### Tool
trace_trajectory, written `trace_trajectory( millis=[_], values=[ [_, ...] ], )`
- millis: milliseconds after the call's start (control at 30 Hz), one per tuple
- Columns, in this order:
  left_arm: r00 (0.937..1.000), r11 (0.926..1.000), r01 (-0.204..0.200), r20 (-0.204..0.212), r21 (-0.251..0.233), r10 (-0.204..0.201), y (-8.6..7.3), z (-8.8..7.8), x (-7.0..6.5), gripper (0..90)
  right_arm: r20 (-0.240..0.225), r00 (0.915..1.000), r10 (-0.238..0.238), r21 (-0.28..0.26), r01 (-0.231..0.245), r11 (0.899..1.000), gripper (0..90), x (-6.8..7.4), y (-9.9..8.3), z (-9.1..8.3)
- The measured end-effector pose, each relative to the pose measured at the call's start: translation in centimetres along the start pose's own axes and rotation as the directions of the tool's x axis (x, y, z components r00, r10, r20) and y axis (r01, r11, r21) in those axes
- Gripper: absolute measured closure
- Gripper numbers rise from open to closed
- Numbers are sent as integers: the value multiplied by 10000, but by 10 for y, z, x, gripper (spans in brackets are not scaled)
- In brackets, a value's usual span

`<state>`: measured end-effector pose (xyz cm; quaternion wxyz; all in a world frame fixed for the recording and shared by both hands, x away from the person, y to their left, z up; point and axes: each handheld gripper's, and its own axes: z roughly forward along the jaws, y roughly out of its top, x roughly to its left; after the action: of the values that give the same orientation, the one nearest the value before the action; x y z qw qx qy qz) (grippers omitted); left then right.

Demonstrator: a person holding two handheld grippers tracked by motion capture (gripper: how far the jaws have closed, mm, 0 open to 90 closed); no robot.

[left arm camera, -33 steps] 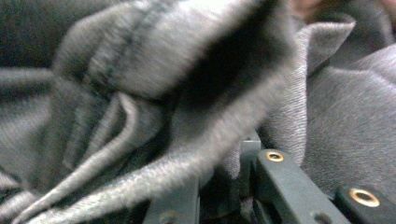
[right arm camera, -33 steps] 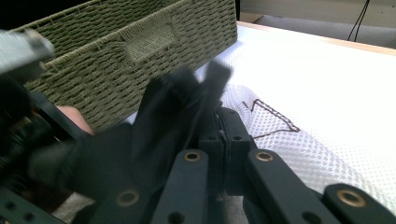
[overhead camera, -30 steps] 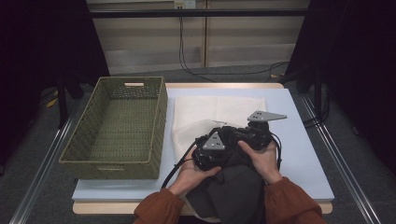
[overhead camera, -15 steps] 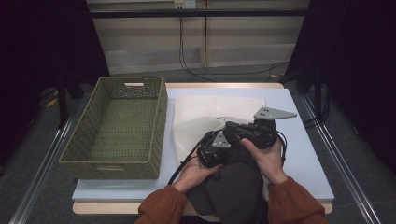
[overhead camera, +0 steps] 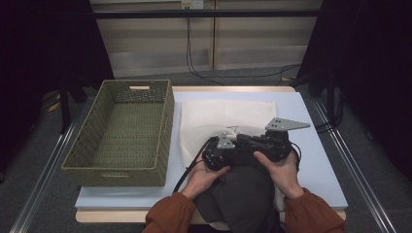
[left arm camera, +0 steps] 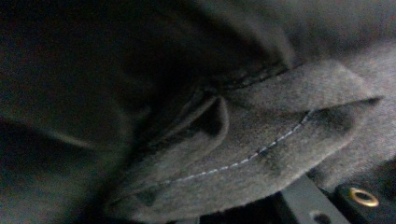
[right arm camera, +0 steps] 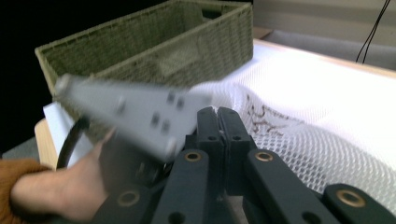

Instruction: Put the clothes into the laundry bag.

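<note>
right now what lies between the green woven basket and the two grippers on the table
In the high view, the white mesh cloth spreads between the green woven basket and the left gripper; the right gripper sits over its far side.

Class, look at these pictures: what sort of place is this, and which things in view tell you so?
Probably a lab or recording station, not a home. A pale blue table stands between dark curtains, cables run down the back wall, and a person works with the left gripper and right gripper beside a woven basket.

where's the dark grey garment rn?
High view: the dark grey garment lies at the table's near edge, between the person's forearms, below both grippers, right of the wicker basket.
</note>
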<state>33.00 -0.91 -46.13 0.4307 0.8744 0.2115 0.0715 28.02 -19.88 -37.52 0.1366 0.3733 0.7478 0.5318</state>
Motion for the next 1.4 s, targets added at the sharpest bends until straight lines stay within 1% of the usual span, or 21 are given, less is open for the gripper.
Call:
trace_trajectory(
  millis=[100,200,267,367,533,600,633,667,700,733,833,900,933,1033,1067,1100,1133,1167,1233,1300,1400],
  values=[
    [9997,9993,167,181,-322,-162,-1,0,2,828,-69,10000,-50,172,52,9998,892,1,-7,-2],
    [9989,9991,276,392,-335,-263,-1,-3,3,802,-34,10000,46,137,-45,9999,892,-2,-9,-1],
    [9977,9995,131,670,-294,-111,-1,-8,2,749,-29,9999,164,158,-164,9997,892,-5,-11,1],
    [9963,9993,63,856,-370,-31,-3,-19,2,660,-32,9995,304,171,-304,9994,892,-9,-14,3],
    [9946,9951,229,1033,-959,-129,-10,-49,3,572,45,9994,348,212,-349,9992,891,-12,-15,5],
    [9975,9940,-13,704,-1091,90,-11,-65,2,513,69,9993,375,201,-376,9991,891,-12,-16,5],
    [9975,9940,-13,704,-1091,90,-11,-65,2,495,69,9993,375,201,-376,9991,891,-12,-16,5],
    [9963,9908,46,856,-1355,71,-12,-74,3,495,81,9993,368,216,-370,9991,891,-13,-16,5],
    [9971,9910,-48,750,-1339,150,-11,-80,4,475,69,9991,410,213,-411,9989,891,-13,-16,6],
    [9990,9893,49,451,-1461,17,-11,-86,7,462,49,9992,387,197,-388,9991,891,-13,-16,6],
    [9995,9896,316,-42,-1405,-325,-16,-84,13,377,67,9994,349,197,-350,9992,890,-13,-15,6],
    [9994,9929,319,-82,-1146,-330,-20,-78,14,285,109,9995,297,71,-298,9995,890,-13,-14,4],
    [9991,9957,260,-315,-894,-289,-21,-75,14,286,123,9995,286,69,-287,9996,890,-14,-14,3],
    [9982,9944,482,-298,-943,-513,-27,-70,17,287,136,9994,329,68,-330,9994,890,-14,-14,3],
    [9983,9955,286,-487,-906,-331,-28,-71,17,332,120,9994,312,83,-313,9995,890,-14,-14,3],
    [9987,9953,280,-390,-932,-317,-29,-71,16,424,113,9994,338,75,-338,9994,890,-14,-14,3],
    [9974,9962,425,-547,-763,-468,-31,-71,17,482,112,9994,317,75,-318,9995,890,-14,-14,3],
    [9971,9952,657,-346,-731,-683,-33,-70,20,523,129,9994,319,56,-319,9995,890,-14,-14,3],
    [9974,9974,533,-463,-487,-556,-36,-67,23,664,138,9993,346,60,-347,9994,890,-14,-14,3],
    [9971,9969,689,-302,-393,-701,-39,-63,25,716,90,9996,273,108,-274,9996,889,-14,-14,4],
    [9980,9984,521,-336,-216,-528,-39,-61,24,724,84,9997,237,167,-239,9996,889,-12,-14,7]
  ],
)
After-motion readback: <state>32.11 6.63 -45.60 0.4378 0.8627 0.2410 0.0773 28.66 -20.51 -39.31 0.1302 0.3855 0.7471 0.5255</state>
